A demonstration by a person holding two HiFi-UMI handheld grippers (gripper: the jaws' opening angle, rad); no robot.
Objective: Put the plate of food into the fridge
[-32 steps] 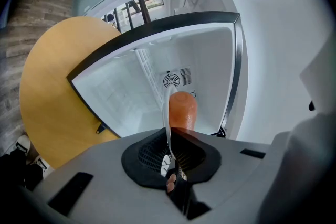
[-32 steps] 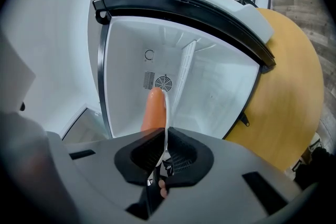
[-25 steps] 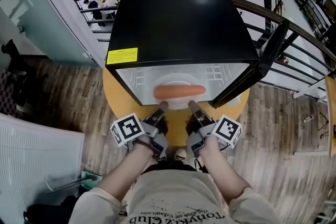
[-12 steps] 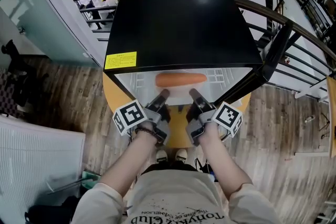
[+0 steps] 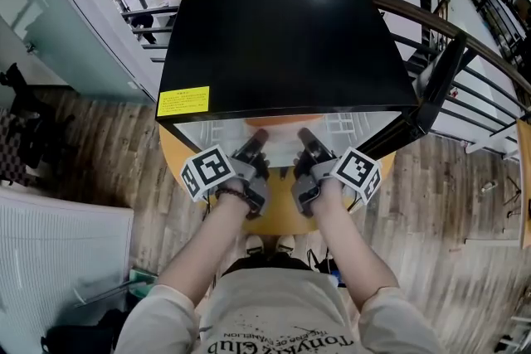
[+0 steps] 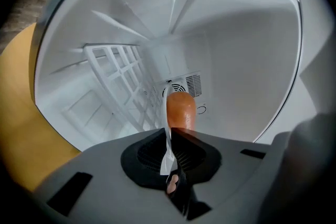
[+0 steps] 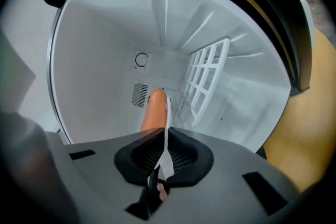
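A white plate, seen edge-on [image 6: 167, 140], carries a long orange piece of food [image 6: 180, 109]. My left gripper [image 6: 169, 161] is shut on the plate's rim. From the other side, my right gripper [image 7: 163, 160] is shut on the rim of the same plate [image 7: 167, 131], with the food [image 7: 154, 111] beyond it. Both views look into the white inside of the fridge. In the head view the left gripper [image 5: 253, 142] and right gripper [image 5: 306, 139] reach into the open front of the black fridge [image 5: 282, 37]. Only a sliver of the food [image 5: 282, 121] shows under the fridge's top edge.
The fridge stands on a round yellow table [image 5: 274, 215], its door [image 5: 427, 95] swung open to the right. A white wire shelf [image 6: 123, 86] runs along one inner wall, and a vent [image 7: 139, 95] sits on the back wall. Railings [image 5: 481, 87] lie behind and to the right.
Both grippers have pushed the plate forward into the fridge. The food, fully visible at the opening before, is now almost hidden under the fridge's top.
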